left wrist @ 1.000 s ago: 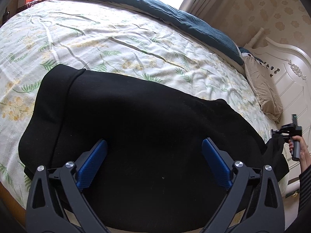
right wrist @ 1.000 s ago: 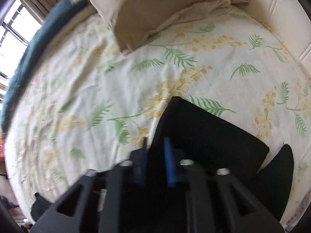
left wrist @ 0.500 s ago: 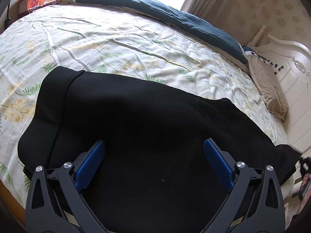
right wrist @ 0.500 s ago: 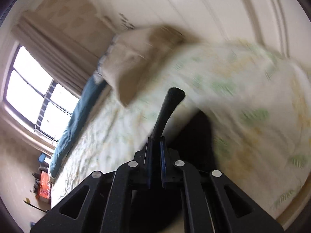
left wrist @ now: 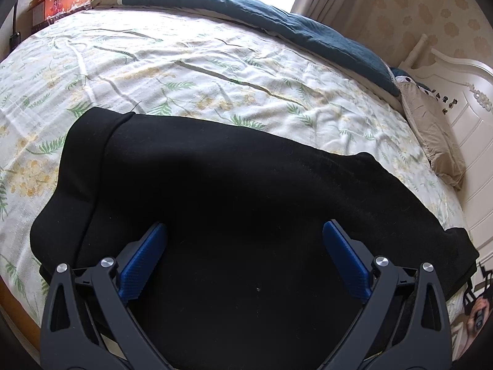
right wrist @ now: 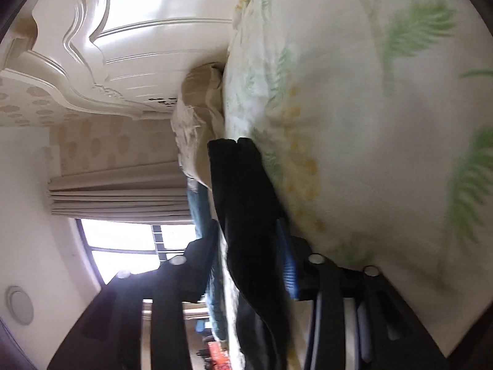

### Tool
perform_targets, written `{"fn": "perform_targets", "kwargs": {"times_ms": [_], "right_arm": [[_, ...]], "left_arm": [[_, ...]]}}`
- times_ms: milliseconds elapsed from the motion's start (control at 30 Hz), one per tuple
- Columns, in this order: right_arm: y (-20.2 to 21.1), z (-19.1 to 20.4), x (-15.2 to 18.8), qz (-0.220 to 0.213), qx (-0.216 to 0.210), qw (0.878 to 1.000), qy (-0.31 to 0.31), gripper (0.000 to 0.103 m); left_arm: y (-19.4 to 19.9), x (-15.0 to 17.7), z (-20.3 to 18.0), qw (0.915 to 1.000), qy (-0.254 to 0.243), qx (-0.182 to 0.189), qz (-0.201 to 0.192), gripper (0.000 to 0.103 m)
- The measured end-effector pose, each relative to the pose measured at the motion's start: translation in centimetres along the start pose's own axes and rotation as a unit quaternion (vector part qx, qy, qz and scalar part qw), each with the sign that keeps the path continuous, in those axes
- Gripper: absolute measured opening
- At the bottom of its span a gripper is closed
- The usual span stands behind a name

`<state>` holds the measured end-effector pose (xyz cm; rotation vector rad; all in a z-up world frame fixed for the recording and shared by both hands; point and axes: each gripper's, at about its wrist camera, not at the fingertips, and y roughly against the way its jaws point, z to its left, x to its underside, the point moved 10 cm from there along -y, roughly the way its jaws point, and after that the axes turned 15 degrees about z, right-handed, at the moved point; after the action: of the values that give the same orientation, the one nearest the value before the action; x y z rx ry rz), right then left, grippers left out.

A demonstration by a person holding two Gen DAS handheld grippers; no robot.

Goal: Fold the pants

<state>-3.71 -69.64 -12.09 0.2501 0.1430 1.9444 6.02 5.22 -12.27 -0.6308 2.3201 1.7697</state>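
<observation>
**Pants laid out, ready to fold**

The black pants [left wrist: 246, 203] lie flat on the flowery bed [left wrist: 185, 71], just under the left gripper [left wrist: 245, 256], whose jaws are wide apart and hold nothing. The right gripper [right wrist: 246, 246] has just been opening, with the leg end between its fingers, probably letting it drop straight.

left hand-held gripper [left wrist: 245, 254]: black skeletal plastic arms, silver round screws, blue textured pads | right hand-held gripper [right wrist: 251, 265]: black arms, silver screws, blue pads, blurred
</observation>
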Motion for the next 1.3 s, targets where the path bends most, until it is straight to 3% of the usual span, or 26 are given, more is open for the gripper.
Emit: {"fn": "perform_targets", "kwargs": {"times_ms": [67, 233, 433, 500, 533, 567, 600, 700, 833, 900, 967, 1000, 1033, 1100, 1167, 1300], "right_arm": [[0.0, 0.2, 0.3, -0.001, 0.009, 1.0, -0.022, 0.045], [-1.1, -0.2, 2.3, 0.014, -0.021, 0.997, -0.075, 0.048], [-0.3, -0.4, -1.6, -0.086, -0.07, 0.988, -0.11, 0.048], [0.4, 0.3, -2.2, -0.114, -0.067, 0.986, -0.1, 0.047], [0.7, 0.7, -2.6, -0.124, -0.065, 0.986, -0.087, 0.038], [0.8, 1.0, -2.9, -0.125, -0.055, 0.988, -0.073, 0.031], [0.6, 1.4, -3.3, -0.116, -0.034, 0.991, -0.055, 0.015], [0.8, 1.7, -3.7, -0.105, 0.018, 0.994, -0.015, 0.01], [2.9, 0.3, -4.6, -0.124, 0.12, 0.984, 0.04, 0.009], [2.6, -1.0, -5.2, -0.113, 0.128, 0.984, 0.043, 0.007], [3.0, -0.8, -5.1, -0.116, 0.118, 0.985, 0.045, 0.011], [4.4, -0.2, -5.3, -0.152, 0.126, 0.979, 0.049, 0.015], [5.8, 0.2, -5.5, -0.188, 0.137, 0.971, 0.052, 0.026], [9.1, 1.1, -5.6, -0.25, 0.145, 0.956, 0.054, 0.034], [9.1, 2.4, -5.2, -0.231, 0.14, 0.96, 0.072, 0.034], [3.2, 3.1, -3.1, -0.082, 0.134, 0.983, 0.091, 0.034]], "left_arm": [[0.0, 0.0, 0.0, 1.0, 0.002, 0.002, 0.0, 0.1], [0.0, -0.1, 0.1, 1.0, 0.007, 0.003, -0.001, 0.1], [0.0, -0.1, 0.0, 1.0, -0.001, -0.004, 0.002, 0.1], [0.0, 0.0, 0.1, 1.0, -0.002, 0.0, 0.0, 0.1], [0.0, 0.0, 0.1, 1.0, -0.003, 0.0, 0.0, 0.1], [0.0, -0.1, 0.1, 1.0, -0.004, -0.002, 0.0, 0.1], [0.0, 0.0, 0.1, 1.0, -0.004, -0.004, 0.0, 0.1], [0.0, 0.0, 0.1, 0.9999, -0.009, -0.014, 0.0, 0.1], [-0.1, 0.1, 0.1, 0.9994, -0.018, -0.029, -0.001, 0.1], [-0.2, 0.1, 0.0, 0.9992, -0.023, -0.034, 0.0, 0.1], [-0.2, 0.1, -0.1, 0.999, -0.026, -0.035, 0.001, 0.1], [-0.2, 0.0, -0.1, 0.9991, -0.027, -0.034, 0.001, 0.1], [-0.2, 0.1, -0.1, 0.9992, -0.025, -0.032, 0.001, 0.1], [-0.1, 0.1, -0.2, 0.9993, -0.023, -0.028, 0.001, 0.1], [-0.1, 0.1, -0.2, 0.9994, -0.022, -0.025, 0.003, 0.1], [0.0, 0.0, -0.2, 0.9998, -0.014, -0.014, 0.003, 0.1]]}}
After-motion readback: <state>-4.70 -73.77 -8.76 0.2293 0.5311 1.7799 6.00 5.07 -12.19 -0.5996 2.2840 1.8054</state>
